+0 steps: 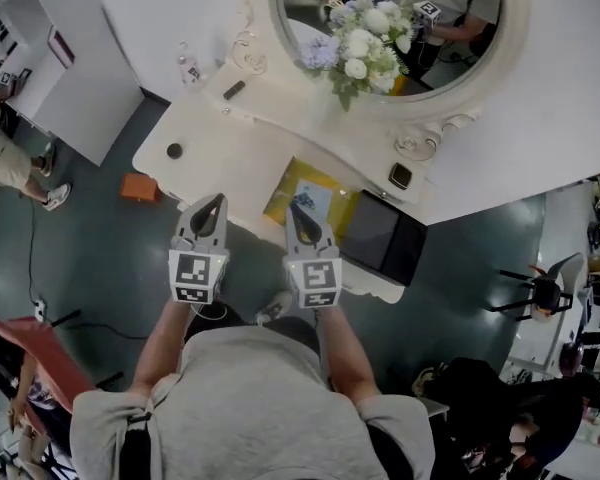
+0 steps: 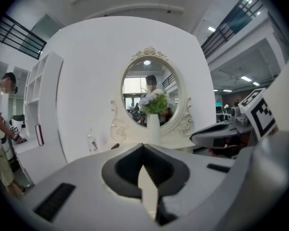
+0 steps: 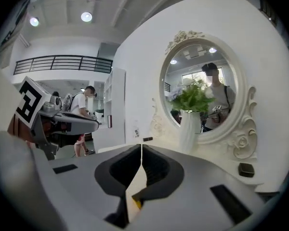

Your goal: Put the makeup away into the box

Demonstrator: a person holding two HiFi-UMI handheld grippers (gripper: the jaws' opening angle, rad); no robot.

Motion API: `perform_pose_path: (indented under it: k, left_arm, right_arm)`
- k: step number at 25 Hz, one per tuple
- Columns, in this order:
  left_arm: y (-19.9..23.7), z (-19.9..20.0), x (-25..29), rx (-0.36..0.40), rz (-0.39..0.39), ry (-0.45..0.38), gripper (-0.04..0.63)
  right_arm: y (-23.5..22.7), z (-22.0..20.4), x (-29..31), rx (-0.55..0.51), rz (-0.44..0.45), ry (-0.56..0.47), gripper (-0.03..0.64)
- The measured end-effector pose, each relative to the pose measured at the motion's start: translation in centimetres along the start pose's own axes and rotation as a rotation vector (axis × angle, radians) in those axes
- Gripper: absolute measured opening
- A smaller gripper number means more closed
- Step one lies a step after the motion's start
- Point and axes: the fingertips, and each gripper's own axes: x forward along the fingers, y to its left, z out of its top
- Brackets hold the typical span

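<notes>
- A white dressing table (image 1: 230, 148) fills the upper head view, with an oval mirror (image 1: 460, 63) at its back
- A black box (image 1: 382, 238) sits at the table's front right, just beside a yellow sheet (image 1: 310, 193)
- Flowers (image 1: 365, 43) in a white vase stand before the mirror
- The left gripper (image 1: 218, 200) is at the table's front edge, its jaws pressed together with nothing between them
- The right gripper (image 1: 293, 208) is beside it, near the yellow sheet, likewise clenched and empty
- The makeup lies outside the box: a square black compact (image 1: 401, 176) near the box's far corner, a round black piece (image 1: 174, 151) at the table's left end, and a black stick (image 1: 234, 90) near a clear bottle (image 1: 188, 68)
</notes>
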Motion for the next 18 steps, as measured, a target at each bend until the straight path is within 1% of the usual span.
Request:
perform_pose_path:
  k: [3,6,10,13,18]
  left_arm:
    - [4.4,-1.2,-1.0,-0.017,0.051,0.03,0.001]
    - [9.3,-2.1,-1.8,-0.037,0.095,0.039,0.001]
    - [15.3,-4.4,-2.4,-0.073,0.143,0.069,0.002]
    - [19.1,-6.1,-2.2,-0.088,0.158,0.089,0.001]
    - [23.4,-9.2,-2.0,-0.114,0.162,0.133,0.002]
  right_arm:
    - [3.7,0.8,3.7,-0.014,0.065,0.012,0.021]
    - [7.6,1.5,7.7,-0.034,0.123,0.022,0.021]
    - [12.3,1.6,12.9,-0.043,0.176,0.046,0.021]
    - [15.0,1.2,16.5,-0.043,0.202,0.067,0.021]
    - [18.5,-0.7,21.4,-0.037,0.236,0.127,0.021]
